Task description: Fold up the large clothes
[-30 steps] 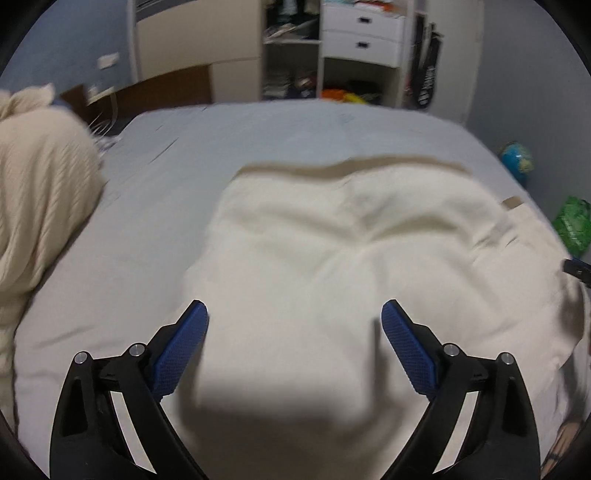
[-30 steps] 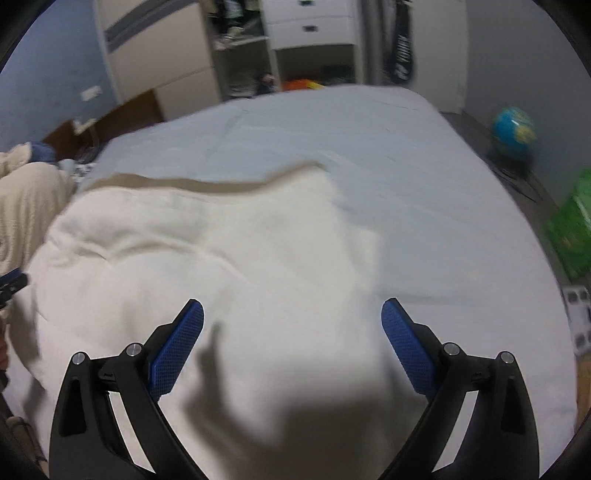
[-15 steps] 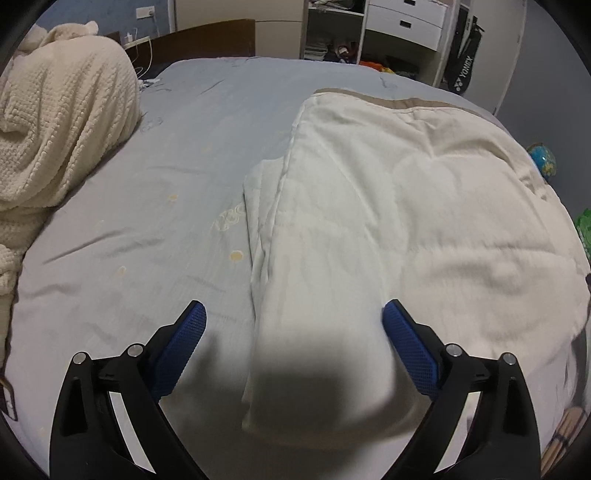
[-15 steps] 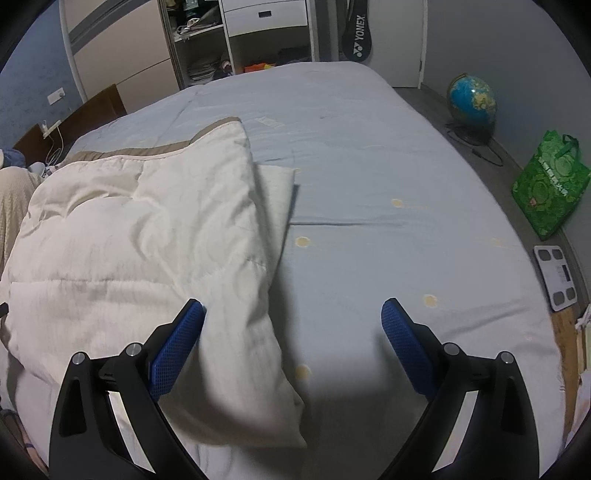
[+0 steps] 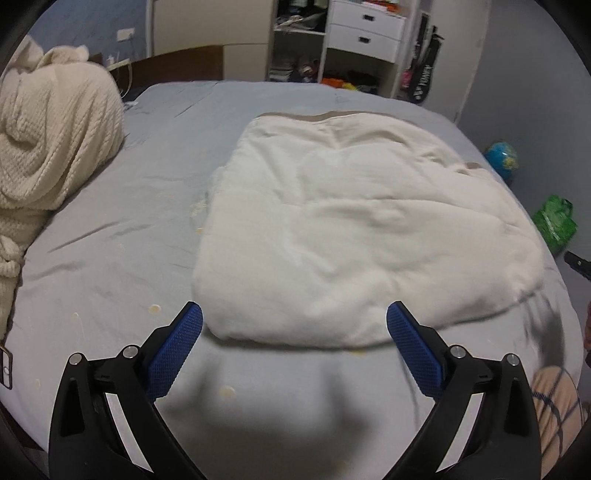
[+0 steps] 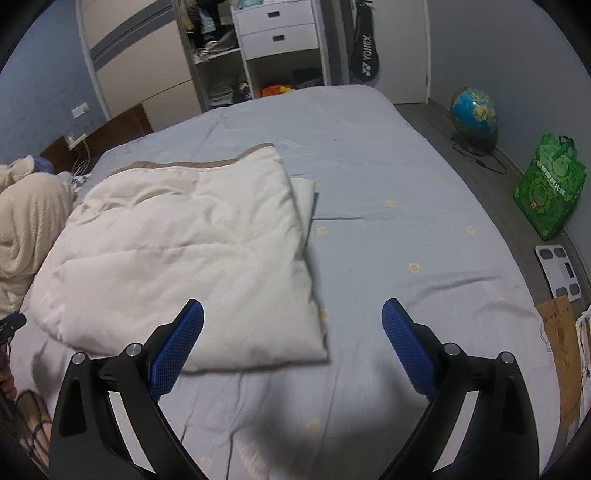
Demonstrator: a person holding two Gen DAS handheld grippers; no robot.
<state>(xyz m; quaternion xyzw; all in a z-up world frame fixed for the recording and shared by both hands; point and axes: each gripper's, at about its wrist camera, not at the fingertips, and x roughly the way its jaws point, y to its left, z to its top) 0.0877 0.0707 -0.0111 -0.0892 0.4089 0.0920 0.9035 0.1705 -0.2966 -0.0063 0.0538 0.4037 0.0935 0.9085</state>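
A folded cream quilt (image 5: 351, 229) lies flat on the grey-blue bed (image 5: 110, 258), with a tan edge along its far side. It also shows in the right wrist view (image 6: 192, 251), left of centre. My left gripper (image 5: 294, 325) is open and empty, hovering just in front of the quilt's near edge. My right gripper (image 6: 291, 325) is open and empty, above the bed sheet (image 6: 406, 206) beside the quilt's near right corner. Neither gripper touches the quilt.
A knitted cream blanket (image 5: 48, 147) is heaped at the bed's left. A wardrobe and drawers (image 6: 277, 33) stand behind the bed. A globe (image 6: 474, 110), green bag (image 6: 550, 184) and white scale (image 6: 559, 267) sit on the floor at right.
Both grippers have pulled back from over the quilt towards the near side of the bed. The quilt now lies folded and farther from both cameras.
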